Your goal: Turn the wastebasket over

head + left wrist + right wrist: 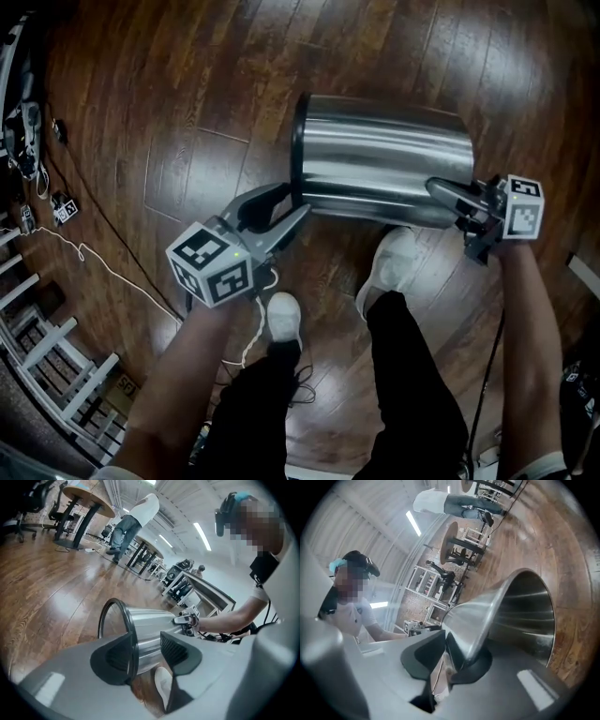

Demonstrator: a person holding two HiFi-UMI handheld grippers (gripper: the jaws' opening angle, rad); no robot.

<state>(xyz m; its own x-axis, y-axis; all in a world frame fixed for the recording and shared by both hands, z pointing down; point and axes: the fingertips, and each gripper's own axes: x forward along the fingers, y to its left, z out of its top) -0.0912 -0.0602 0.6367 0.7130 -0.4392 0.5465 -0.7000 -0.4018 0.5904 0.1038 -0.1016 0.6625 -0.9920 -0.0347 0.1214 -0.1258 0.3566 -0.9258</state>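
The steel wastebasket [384,155] lay on its side over the wooden floor [159,103]. Its black rim [296,141] was toward the left gripper [298,199] and its base toward the right gripper [434,186]. The left jaws stood spread wide, straddling the lower part of the rim without clamping it. The right jaws were barely parted and pinched nothing, with the base edge lying against the outer side of one jaw.

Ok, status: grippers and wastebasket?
Left gripper jaws open astride rim. Right gripper jaws nearly together at base, grip unclear. Wastebasket on its side. Shoes close underneath.
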